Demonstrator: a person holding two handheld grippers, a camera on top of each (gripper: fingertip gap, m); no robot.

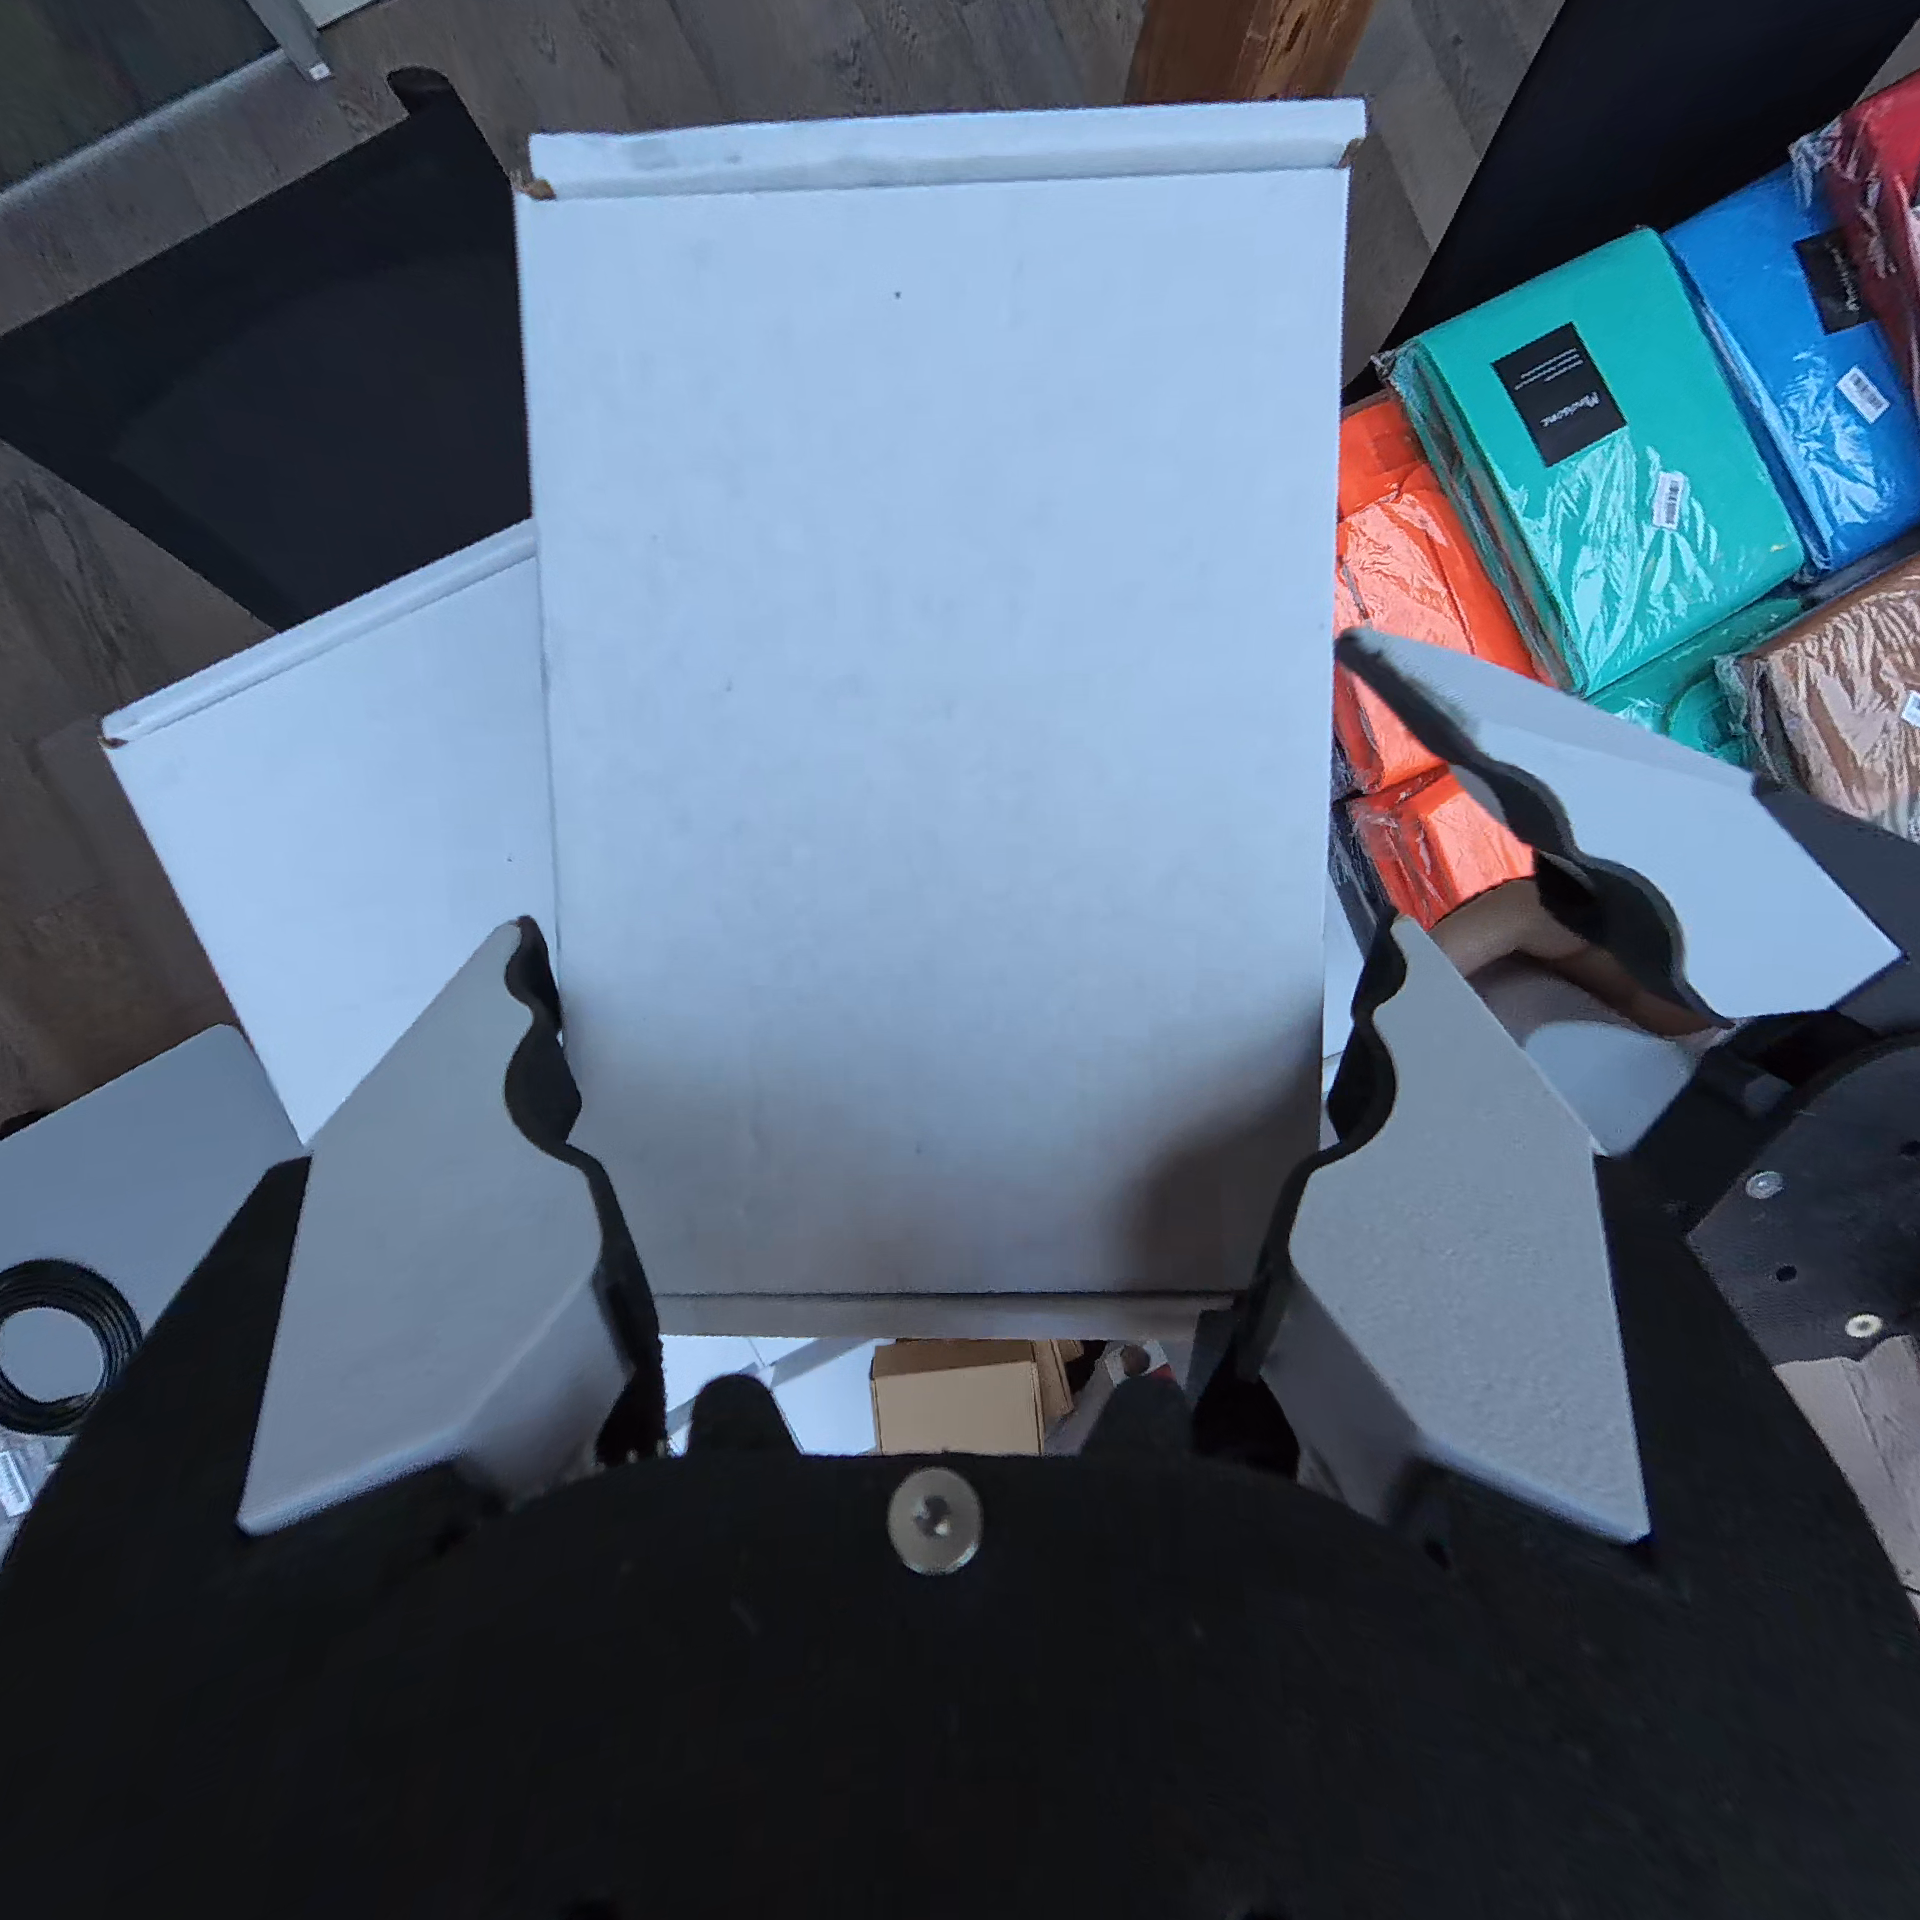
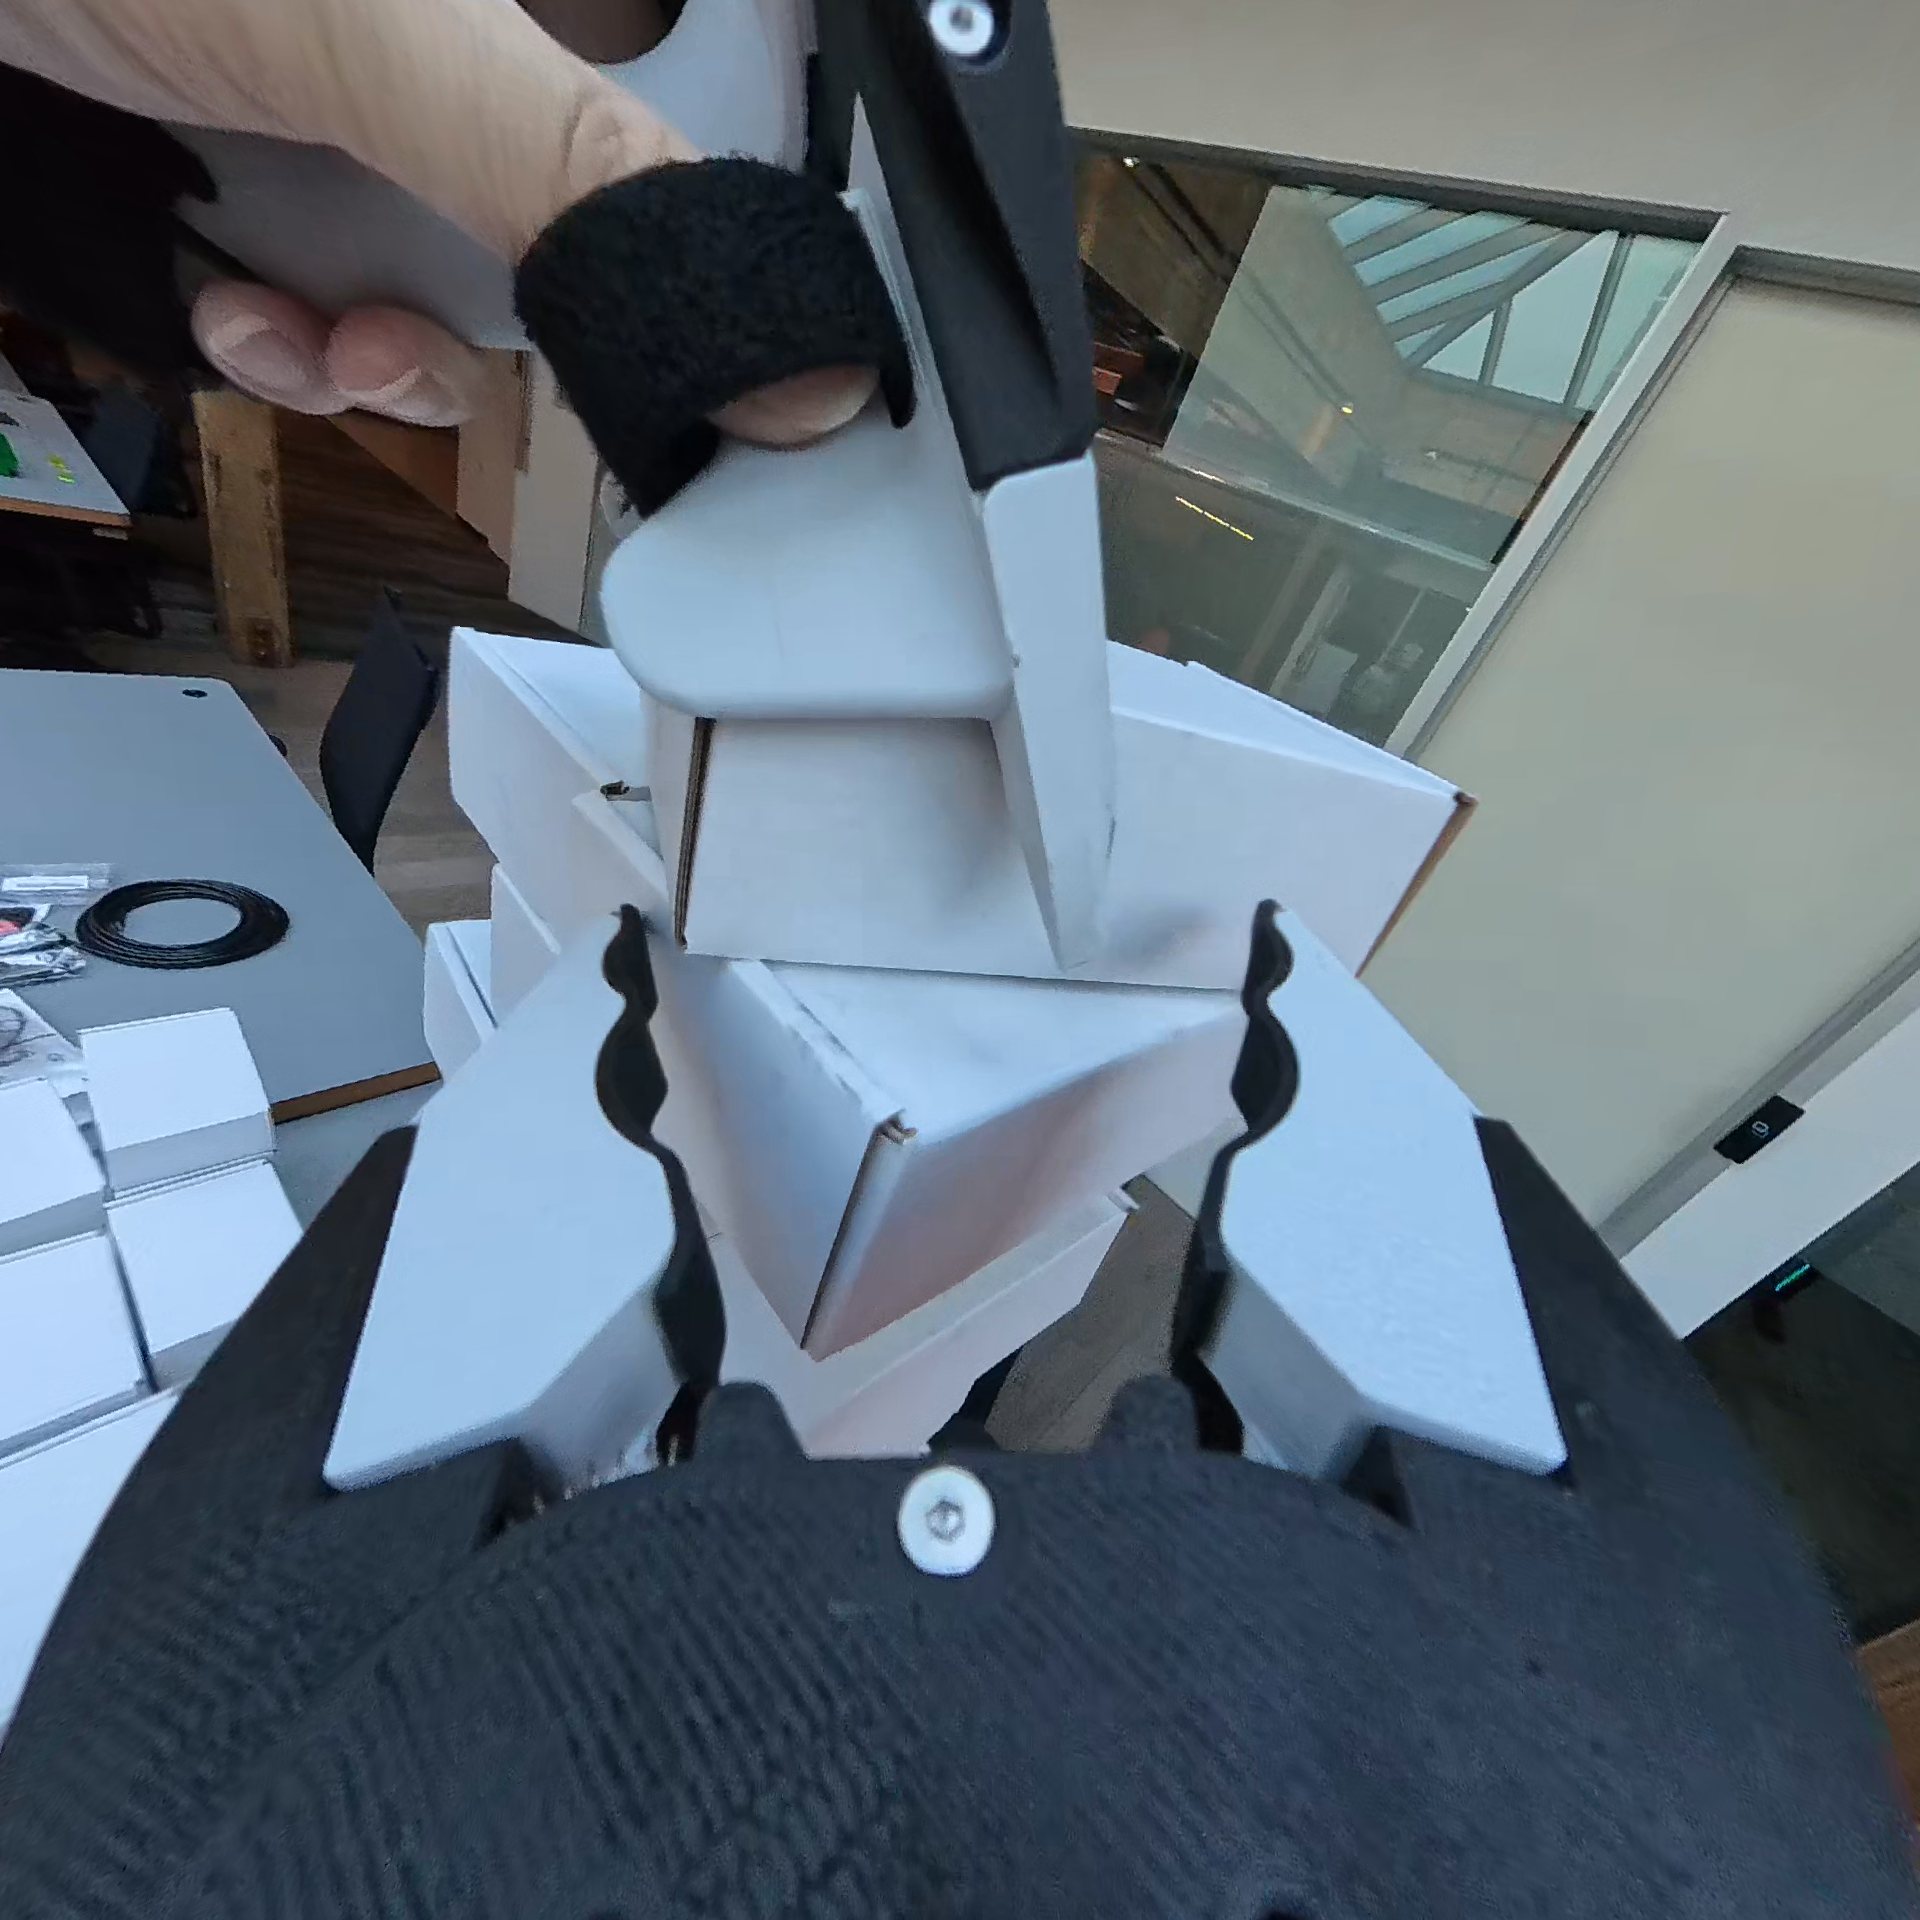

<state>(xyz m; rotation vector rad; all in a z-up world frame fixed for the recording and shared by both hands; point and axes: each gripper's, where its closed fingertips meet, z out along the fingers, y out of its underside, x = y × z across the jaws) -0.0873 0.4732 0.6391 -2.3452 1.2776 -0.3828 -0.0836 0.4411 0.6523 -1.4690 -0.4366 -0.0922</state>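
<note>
Both grippers' jaws stood wide, each with a white box between them.

Left gripper (image 1: 940,997) spanned a flat white box (image 1: 935,727), its pads at the box's side edges; grip uncertain. Right gripper (image 2: 951,987) gaped around a tilted white box (image 2: 935,1143), apparently untouched, a stack of white boxes (image 2: 1247,810) beyond.

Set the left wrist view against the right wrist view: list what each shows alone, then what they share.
Left wrist view only: wrapped packs in orange, teal and blue, plus the wood floor.

Right wrist view only: a hand gripping the left gripper, small white boxes, and a glass partition.

Both: the white box clamped by the left gripper, the open right gripper, and a black cable coil.
</note>
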